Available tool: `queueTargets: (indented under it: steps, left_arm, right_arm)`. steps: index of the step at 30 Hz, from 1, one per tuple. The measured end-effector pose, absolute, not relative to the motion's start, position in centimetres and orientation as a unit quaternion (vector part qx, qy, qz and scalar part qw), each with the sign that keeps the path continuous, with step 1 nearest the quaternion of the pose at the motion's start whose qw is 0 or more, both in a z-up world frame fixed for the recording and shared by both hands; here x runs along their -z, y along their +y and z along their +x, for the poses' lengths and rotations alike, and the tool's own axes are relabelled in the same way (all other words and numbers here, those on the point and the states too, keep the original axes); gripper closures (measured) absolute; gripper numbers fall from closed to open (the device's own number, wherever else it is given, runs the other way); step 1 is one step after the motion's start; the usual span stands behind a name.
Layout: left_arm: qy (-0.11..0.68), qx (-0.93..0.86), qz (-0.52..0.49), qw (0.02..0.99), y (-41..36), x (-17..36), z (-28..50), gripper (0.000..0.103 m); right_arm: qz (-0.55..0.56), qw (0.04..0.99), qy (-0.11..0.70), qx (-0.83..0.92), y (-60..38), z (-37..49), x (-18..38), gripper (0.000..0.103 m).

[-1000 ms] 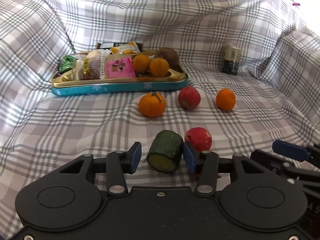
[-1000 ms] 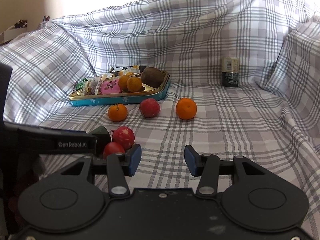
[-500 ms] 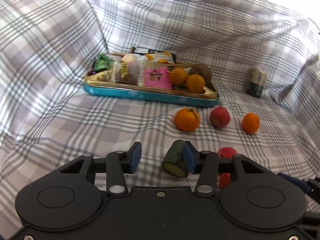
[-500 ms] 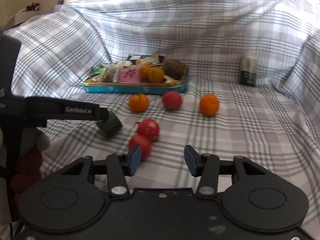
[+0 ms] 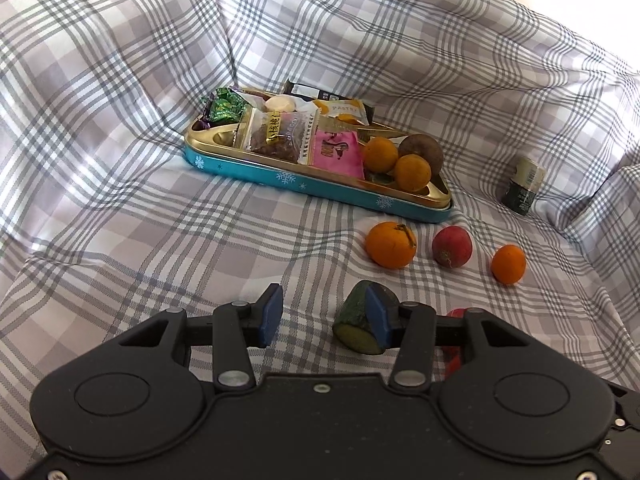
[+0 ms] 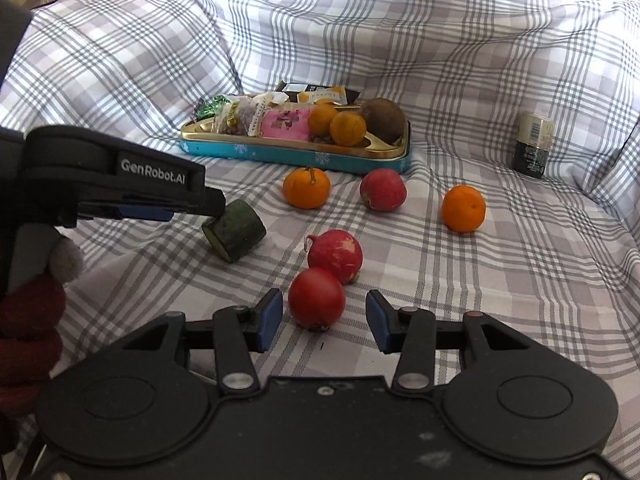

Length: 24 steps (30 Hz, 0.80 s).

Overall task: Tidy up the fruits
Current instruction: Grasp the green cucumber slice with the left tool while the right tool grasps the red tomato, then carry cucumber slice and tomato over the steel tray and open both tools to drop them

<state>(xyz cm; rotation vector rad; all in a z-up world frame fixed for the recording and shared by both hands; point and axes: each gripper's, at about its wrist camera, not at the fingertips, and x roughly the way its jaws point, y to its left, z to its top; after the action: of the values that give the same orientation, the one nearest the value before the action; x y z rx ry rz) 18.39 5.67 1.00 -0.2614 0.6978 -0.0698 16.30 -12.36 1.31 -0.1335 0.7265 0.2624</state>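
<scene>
Two tools, both with fingers apart. Right tool (image 6: 323,322) has the near red fruit (image 6: 316,303) dead ahead between its fingers, nearer than any other. Left tool (image 5: 322,316) has the cucumber stub (image 5: 356,322) off-centre, at its right finger, cut face toward it.

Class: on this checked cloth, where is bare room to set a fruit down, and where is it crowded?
Bare cloth lies left of the cucumber piece, in front of the tin tray, and right of the lone orange below the jar. Crowded: the tray's fruit end and the cluster of tomato, radishes and tangerine.
</scene>
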Motion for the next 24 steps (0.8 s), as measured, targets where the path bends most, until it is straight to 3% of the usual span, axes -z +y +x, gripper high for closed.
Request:
queueTargets:
  steps: [2, 4, 24]
  left_arm:
    - [0.339, 0.037, -0.123, 0.932, 5.4, -1.0, 18.3, 0.048]
    - [0.336, 0.041, -0.116, 0.934, 5.1, -1.0, 18.2, 0.048]
    - [0.323, 0.081, -0.056, 0.941, 2.1, -0.4, 18.0, 0.05]
  right_arm:
    - [-0.067, 0.923, 0.355, -0.13, -12.3, 16.3, -1.1, 0.06]
    - [-0.071, 0.922, 0.356, -0.135, -12.3, 16.3, -1.0, 0.072]
    - [-0.037, 0.928, 0.357, -0.094, -16.3, 15.3, -0.9, 0.072]
